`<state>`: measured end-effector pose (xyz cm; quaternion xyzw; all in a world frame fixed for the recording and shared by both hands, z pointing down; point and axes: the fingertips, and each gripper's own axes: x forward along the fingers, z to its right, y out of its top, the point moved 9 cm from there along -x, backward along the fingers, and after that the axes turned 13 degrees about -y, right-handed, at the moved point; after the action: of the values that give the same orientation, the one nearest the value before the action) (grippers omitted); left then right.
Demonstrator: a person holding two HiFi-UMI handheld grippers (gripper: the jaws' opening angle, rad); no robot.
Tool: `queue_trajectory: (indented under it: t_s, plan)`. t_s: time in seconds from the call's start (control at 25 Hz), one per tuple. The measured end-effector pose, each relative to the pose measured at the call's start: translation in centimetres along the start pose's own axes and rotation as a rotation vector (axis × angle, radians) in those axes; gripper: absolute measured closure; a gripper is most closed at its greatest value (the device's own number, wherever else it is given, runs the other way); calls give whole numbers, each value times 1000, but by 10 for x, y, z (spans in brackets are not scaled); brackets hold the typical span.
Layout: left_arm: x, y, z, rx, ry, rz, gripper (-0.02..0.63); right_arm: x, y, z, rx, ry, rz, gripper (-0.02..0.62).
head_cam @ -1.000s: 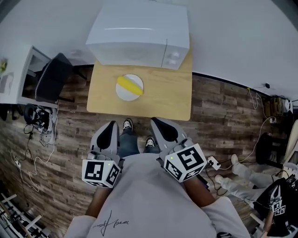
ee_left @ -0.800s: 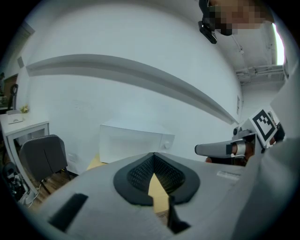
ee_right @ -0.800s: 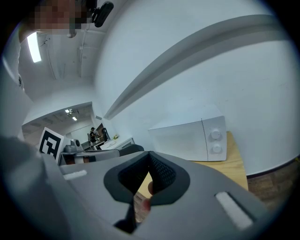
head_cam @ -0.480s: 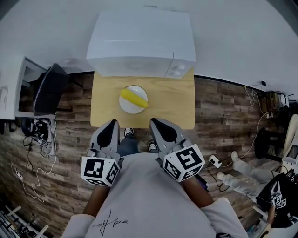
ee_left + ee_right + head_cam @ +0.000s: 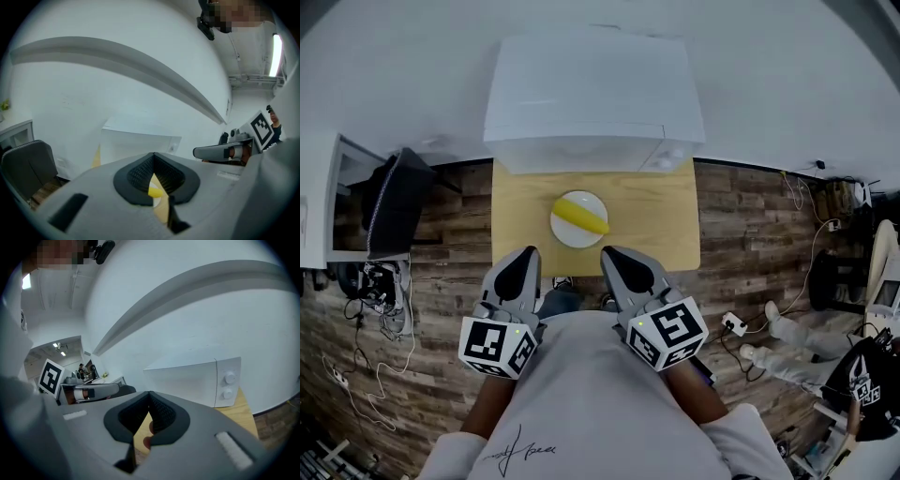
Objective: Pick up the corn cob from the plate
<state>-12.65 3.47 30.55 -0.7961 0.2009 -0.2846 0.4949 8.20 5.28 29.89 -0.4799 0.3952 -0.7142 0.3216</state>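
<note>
The corn cob [image 5: 582,217] lies on the white plate [image 5: 562,231] on the bench [image 5: 656,220], in front of the microwave [image 5: 591,103]. The left tool [image 5: 523,256] and right tool [image 5: 615,256] are each pressed together and hold nothing, near the bench's front edge.

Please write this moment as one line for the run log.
stage: before pickup | corn cob: on plate | left gripper: shut, empty | right gripper: shut, empty

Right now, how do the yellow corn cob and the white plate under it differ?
The yellow corn cob is long and narrow; the round white plate is a wide, flat disc. The corn cob is bright yellow, the plate plain white. The corn cob lies slanted on top of the plate, while the plate rests directly on the light wooden table. Both sit together near the table's middle, in front of the white microwave.
</note>
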Motion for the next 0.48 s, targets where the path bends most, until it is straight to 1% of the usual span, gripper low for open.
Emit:
queue_trajectory:
  t_s: [0.2,0.48]
  plan:
    - [-8,3,-27,-7,-59,5,611,15,0,-15,-16,-49,0,581]
    - [-13,-3,-52,14,-128,-13,611,29,-5,-28,-14,-113,-33,581]
